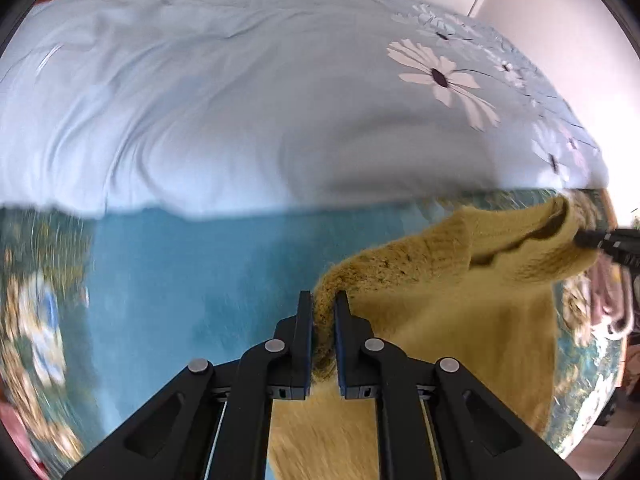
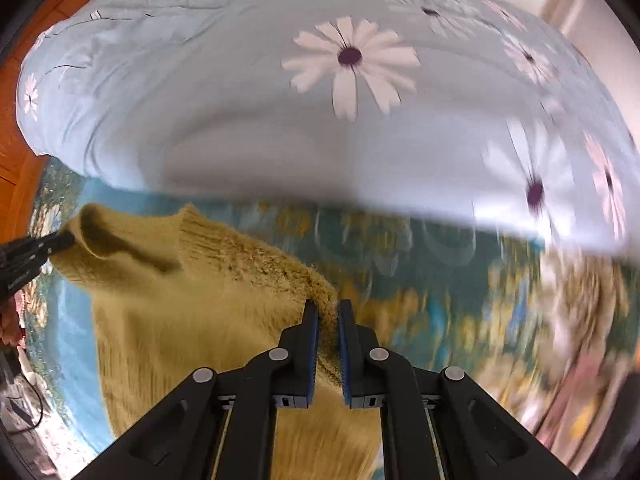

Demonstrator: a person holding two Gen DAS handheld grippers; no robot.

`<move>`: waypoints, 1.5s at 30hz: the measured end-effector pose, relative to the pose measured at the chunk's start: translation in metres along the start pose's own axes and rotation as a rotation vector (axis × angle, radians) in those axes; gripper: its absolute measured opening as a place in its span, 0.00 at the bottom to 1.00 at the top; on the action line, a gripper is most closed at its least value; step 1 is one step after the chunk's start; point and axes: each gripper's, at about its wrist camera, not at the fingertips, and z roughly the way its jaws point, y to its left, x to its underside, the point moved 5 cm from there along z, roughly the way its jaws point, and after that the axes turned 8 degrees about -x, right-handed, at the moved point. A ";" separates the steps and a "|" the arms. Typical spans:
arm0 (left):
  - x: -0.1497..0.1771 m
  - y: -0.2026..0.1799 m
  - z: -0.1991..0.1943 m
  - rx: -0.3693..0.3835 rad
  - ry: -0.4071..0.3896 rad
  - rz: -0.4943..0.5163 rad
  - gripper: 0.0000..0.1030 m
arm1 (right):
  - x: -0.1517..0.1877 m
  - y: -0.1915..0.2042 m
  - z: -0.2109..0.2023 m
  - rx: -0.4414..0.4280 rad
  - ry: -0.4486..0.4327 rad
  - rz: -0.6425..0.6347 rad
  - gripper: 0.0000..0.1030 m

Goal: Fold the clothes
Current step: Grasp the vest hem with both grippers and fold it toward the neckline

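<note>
Above teal floral bedspread [image 1: 192,280]: mustard knit sweater [image 1: 460,320] raised clear, stretched between both grippers. Left gripper [image 1: 323,300] clamped on ribbed edge of sweater, fabric pinched between the pads. Right gripper [image 2: 328,307] likewise closed on opposite ribbed edge. Neck opening sagging between the two grips. Beyond: pale blue duvet [image 2: 240,128] with white daisy print. Background blurred.

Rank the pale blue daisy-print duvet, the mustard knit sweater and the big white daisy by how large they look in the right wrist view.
1. Pale blue daisy-print duvet, spanning the upper half.
2. Mustard knit sweater, though it hangs close to the camera, so its apparent size is inflated.
3. Big white daisy, clearly the smallest; it is only a print on the duvet.
</note>
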 end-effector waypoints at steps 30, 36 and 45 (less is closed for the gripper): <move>0.321 0.001 -0.022 0.127 0.480 -0.691 0.39 | 0.354 -0.021 -0.008 -0.199 0.155 0.642 0.17; 0.336 0.004 0.011 0.239 0.533 -1.029 0.39 | 0.370 -0.036 0.024 -0.363 0.129 0.981 0.42; 0.331 -0.011 0.042 0.196 0.600 -1.113 0.14 | 0.372 -0.042 0.046 -0.386 0.147 1.125 0.15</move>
